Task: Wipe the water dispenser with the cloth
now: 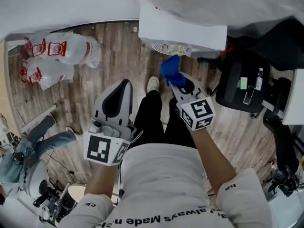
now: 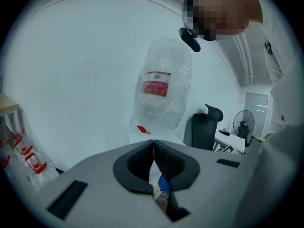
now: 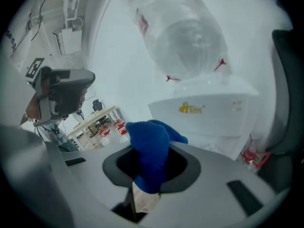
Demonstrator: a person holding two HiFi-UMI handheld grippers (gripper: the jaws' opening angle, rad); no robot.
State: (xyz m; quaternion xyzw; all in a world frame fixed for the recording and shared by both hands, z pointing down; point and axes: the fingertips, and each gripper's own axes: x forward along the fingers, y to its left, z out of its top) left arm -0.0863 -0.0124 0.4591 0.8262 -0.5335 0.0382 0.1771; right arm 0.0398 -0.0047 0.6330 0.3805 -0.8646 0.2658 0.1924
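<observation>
Cloth [image 1: 170, 70] [image 3: 151, 151]: blue, bunched, clamped between the jaws of the right gripper [image 1: 173, 80] [image 3: 150, 171], its loose end standing above them. It is held near the front of the water dispenser [image 1: 183, 32] [image 3: 209, 113], apart from its white casing in the right gripper view. Dispenser: white, with a clear inverted bottle [image 2: 161, 89] [image 3: 185, 32] seated on top. Left gripper [image 1: 121, 87] [image 2: 153, 146]: jaws pressed tip to tip, nothing between them, held lower and to the left, well apart from the dispenser. Surroundings: wood-pattern floor [image 1: 118, 56]; bagged bottles [image 1: 61, 49] lying at the left; black office chair [image 1: 242, 84] at the right.
</observation>
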